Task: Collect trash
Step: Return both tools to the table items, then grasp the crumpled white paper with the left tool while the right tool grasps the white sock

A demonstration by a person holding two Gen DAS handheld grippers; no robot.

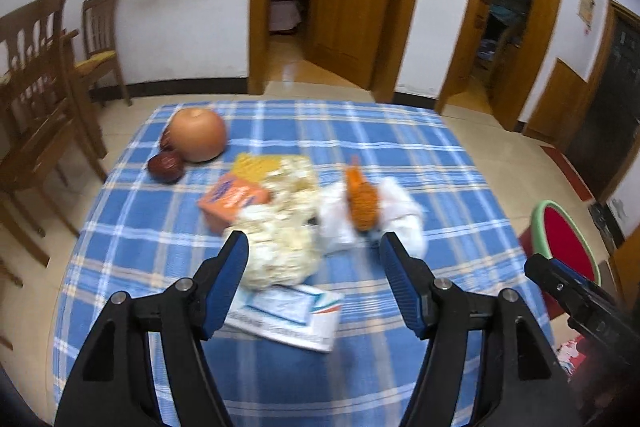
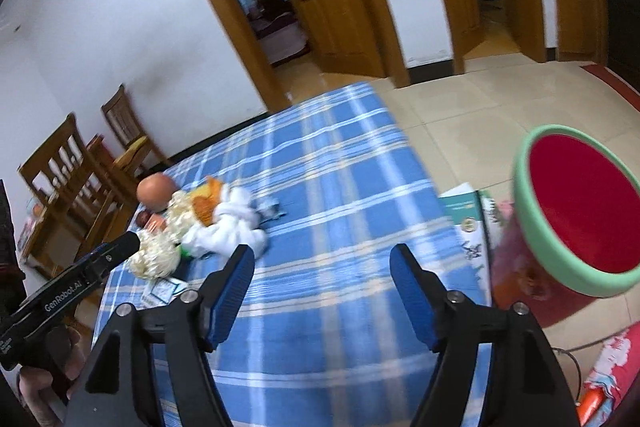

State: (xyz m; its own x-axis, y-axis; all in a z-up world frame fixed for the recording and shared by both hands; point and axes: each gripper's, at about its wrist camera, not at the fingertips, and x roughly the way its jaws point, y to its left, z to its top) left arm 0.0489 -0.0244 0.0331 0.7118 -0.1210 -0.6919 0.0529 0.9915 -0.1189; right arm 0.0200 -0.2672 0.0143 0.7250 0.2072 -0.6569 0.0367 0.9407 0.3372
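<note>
- The left gripper (image 1: 314, 247), with black arms and blue pads, was open and held nothing
- It hung over the table with the blue checked cloth (image 1: 400, 147)
- Its two fingers stood apart in front of a pile of trash in the middle of the cloth
- The pile had a lumpy cream-white crumpled wad (image 1: 284, 227) that sat just past the left finger
- A flat orange packet (image 1: 230, 201) lay to the left of the wad and touched it
- A white crumpled plastic bag (image 1: 400, 215) lay to the right of the wad, with an orange wrapper (image 1: 362, 203) on top of it
- A flat white and blue paper pack (image 1: 288, 315) lay nearer, partly under the wad, between the two fingers
- A big round orange-brown fruit (image 1: 198, 135) sat at the far left of the cloth, with two small dark red fruits (image 1: 166, 165) just beside it
- The right gripper (image 2: 322, 267), black with blue pads too, was also open and empty
- It hung over a bare part of the checked cloth, and the trash pile was to its left
- A round bin with a red inside and a light green rim (image 2: 576, 211) stood on the floor beside the right edge of the table
- It was near the right gripper and well apart from the trash
- Brown wooden chairs (image 1: 40, 99) stood by the white wall on the left
- Both pictures were a bit blurry
</note>
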